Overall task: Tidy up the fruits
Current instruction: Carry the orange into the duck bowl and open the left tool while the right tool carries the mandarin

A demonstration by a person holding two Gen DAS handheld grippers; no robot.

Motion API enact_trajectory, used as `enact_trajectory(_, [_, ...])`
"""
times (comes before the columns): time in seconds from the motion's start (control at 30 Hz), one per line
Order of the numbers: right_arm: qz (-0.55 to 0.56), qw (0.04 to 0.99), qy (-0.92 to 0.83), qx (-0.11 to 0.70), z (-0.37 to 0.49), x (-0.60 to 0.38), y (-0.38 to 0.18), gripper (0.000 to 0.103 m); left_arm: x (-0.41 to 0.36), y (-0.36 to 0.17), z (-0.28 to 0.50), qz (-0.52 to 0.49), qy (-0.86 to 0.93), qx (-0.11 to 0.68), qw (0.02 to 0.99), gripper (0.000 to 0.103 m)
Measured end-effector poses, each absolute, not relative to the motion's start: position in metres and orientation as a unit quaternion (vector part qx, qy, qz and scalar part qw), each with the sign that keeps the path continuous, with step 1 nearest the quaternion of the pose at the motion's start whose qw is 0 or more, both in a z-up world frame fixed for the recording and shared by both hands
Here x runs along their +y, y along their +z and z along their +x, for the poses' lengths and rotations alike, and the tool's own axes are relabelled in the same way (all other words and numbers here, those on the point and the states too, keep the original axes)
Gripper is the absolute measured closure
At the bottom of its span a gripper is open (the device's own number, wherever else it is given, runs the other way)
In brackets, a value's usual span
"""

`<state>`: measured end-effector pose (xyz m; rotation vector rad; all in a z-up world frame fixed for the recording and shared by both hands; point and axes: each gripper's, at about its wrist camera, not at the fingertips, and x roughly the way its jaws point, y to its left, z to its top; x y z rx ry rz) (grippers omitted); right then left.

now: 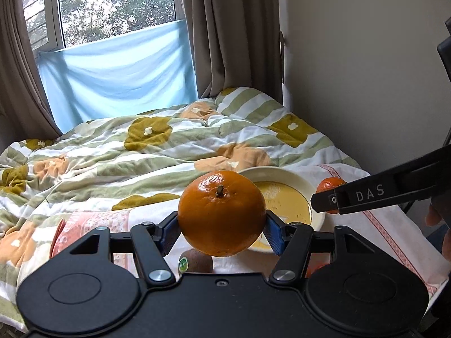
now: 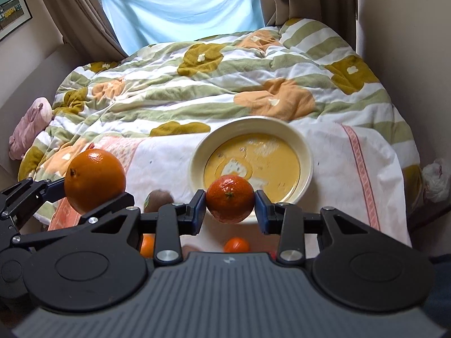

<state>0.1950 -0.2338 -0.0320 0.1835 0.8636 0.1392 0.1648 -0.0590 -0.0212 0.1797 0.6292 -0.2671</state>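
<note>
**Both fruits lifted, bowl still bare**

While the bowl (image 2: 305, 152) at frame centre holds no fruit, the left gripper (image 1: 222, 225) clamps a large orange (image 1: 221, 213) and the right gripper (image 2: 229, 207) a mandarin (image 2: 230, 198), both held above the cloth. A kiwi (image 1: 197, 262) and two small oranges (image 2: 236, 245) at the frame's lower edge remain unsorted.

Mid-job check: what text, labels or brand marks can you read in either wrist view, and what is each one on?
"DAS": white letters on the side of the right gripper finger, left wrist view.
Green sticker on the kiwi: print too small to read.
Pinkish lettering on the white towel: cut off, unreadable.
Framed picture on the wall: no legible text.
</note>
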Motion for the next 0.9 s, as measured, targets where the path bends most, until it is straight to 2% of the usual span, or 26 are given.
enact_trajectory(0.2, [0.091, 0.897, 0.071, 0.426, 0.258, -0.269, -0.047, 0.051, -0.084, -0.036, 0.225, 0.091, -0.131, 0.326, 0.932, 0.037])
enact_trajectory(0.43, [0.085, 0.888, 0.078, 0.445, 0.316, -0.295, -0.075, 0.051, -0.121, -0.08, 0.289, 0.104, -0.137, 0.359, 0.917, 0.037])
enact_trajectory(0.7, [0.075, 0.877, 0.091, 0.466, 0.346, -0.301, -0.103, 0.051, -0.149, -0.129, 0.335, 0.125, -0.145, 0.394, 0.899, 0.037])
enact_trajectory(0.9, [0.078, 0.873, 0.098, 0.471, 0.355, -0.304, -0.109, 0.051, -0.151, -0.139, 0.345, 0.133, -0.135, 0.408, 0.893, 0.036])
